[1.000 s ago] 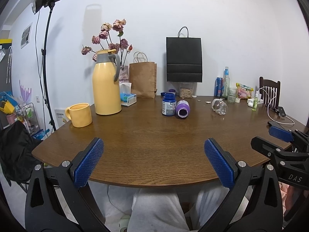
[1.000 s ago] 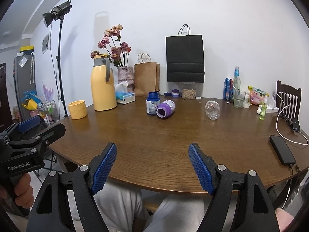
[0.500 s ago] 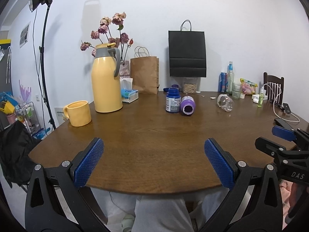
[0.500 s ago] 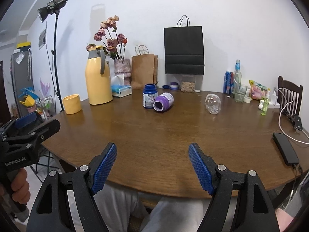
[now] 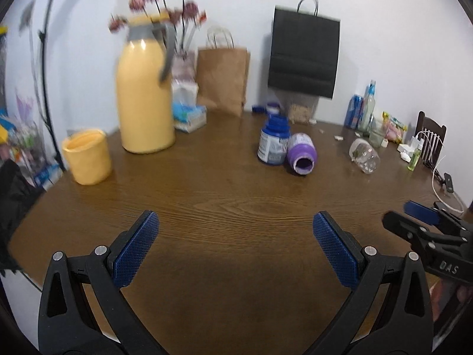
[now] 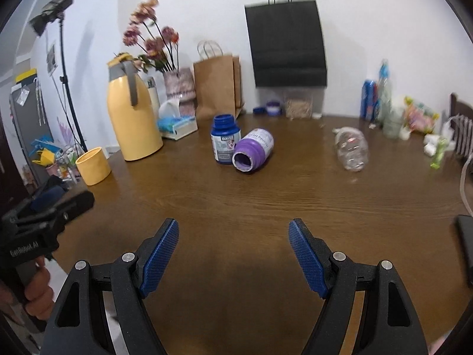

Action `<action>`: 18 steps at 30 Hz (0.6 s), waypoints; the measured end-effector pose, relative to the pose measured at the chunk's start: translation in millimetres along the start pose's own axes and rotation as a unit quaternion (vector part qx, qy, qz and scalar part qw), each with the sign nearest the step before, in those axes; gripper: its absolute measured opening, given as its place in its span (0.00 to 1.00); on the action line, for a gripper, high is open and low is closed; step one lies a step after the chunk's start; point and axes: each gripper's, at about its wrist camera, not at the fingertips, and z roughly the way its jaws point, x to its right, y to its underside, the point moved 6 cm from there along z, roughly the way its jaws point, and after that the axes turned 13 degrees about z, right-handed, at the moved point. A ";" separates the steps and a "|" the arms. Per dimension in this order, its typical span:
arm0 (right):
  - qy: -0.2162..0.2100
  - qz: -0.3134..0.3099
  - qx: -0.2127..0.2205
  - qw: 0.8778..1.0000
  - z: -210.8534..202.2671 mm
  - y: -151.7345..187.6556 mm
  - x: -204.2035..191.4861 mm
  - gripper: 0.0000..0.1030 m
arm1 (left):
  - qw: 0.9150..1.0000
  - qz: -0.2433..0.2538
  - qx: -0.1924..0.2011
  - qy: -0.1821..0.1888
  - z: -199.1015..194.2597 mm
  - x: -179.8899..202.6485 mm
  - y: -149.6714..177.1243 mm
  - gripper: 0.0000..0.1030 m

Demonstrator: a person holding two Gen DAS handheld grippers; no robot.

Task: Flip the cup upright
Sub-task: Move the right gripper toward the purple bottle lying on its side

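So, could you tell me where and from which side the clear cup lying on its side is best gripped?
Probably across the clear cup's round wall near its middle, coming from above with the right gripper: it lies tipped on the table, nothing close beside it.

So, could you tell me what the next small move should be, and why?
Probably carry the open right gripper forward toward the clear cup lying on its side on the table. Both grippers are empty and well short of it, and it sits toward the right.
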 end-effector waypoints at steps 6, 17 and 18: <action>-0.002 0.006 -0.031 0.999 71.7 -44.3 0.0 0.79 | 0.997 0.018 -0.064 0.024 61.2 -2.4 -15.0 1.00; 0.010 0.055 -0.085 0.995 197.7 -99.1 17.4 0.79 | 0.996 0.013 -0.077 0.040 139.5 -16.9 -62.0 1.00; 0.017 0.056 -0.088 0.994 203.7 -99.0 18.1 0.79 | 0.996 0.012 -0.076 0.046 144.2 -17.1 -65.1 1.00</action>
